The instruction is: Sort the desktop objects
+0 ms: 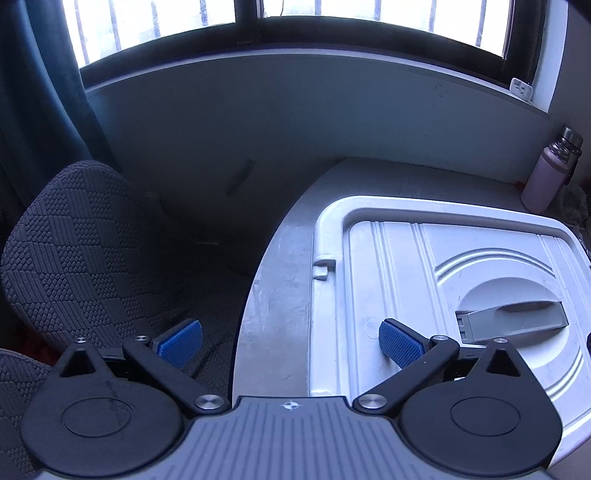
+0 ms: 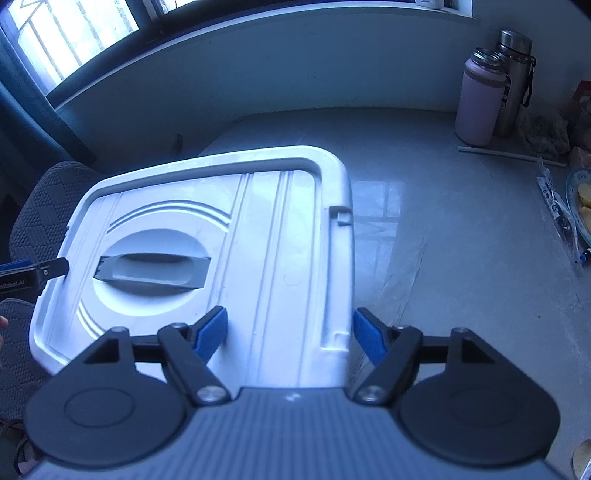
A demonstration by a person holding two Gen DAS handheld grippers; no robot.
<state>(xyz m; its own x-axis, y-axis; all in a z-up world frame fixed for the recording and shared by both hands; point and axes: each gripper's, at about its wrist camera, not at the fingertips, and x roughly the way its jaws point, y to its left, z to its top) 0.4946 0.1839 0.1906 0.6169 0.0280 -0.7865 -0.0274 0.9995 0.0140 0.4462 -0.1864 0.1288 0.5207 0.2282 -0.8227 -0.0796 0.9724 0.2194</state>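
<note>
- The white box lid (image 1: 436,295) lies flat on the tabletop (image 1: 280,295), near its left edge; in the right wrist view its far left corner seems to reach past that edge, over the chair, though the fisheye bend makes this hard to judge.
- A grey handle (image 1: 513,317) sits in a round hollow in the middle of the lid (image 2: 236,236).
- The left gripper (image 1: 291,343) hangs over the lid's left rim with its jaws spread wide and nothing between them: the right pad is over the lid, the left pad is out over the chair (image 1: 81,251).
- The right gripper (image 2: 291,334) straddles the lid's right rim, jaws likewise spread and gripping nothing: the left pad is over the ribbed top, the right pad is over bare tabletop (image 2: 461,258).
- A small notch (image 2: 341,216) marks the lid's right rim ahead of that gripper.
- To the right of the lid the tabletop is open up to the far wall, where a pink bottle (image 2: 478,99) and a steel flask (image 2: 515,81) stand just beside each other.
- A thin white stick (image 2: 509,156) lies near the bottles, and a clear wrapper (image 2: 557,218) and a plate (image 2: 578,210) crowd the right edge.
- Beyond the tabletop's left edge is the chair, a curtain (image 1: 33,110) and a barred window (image 1: 155,22) above a sill.
</note>
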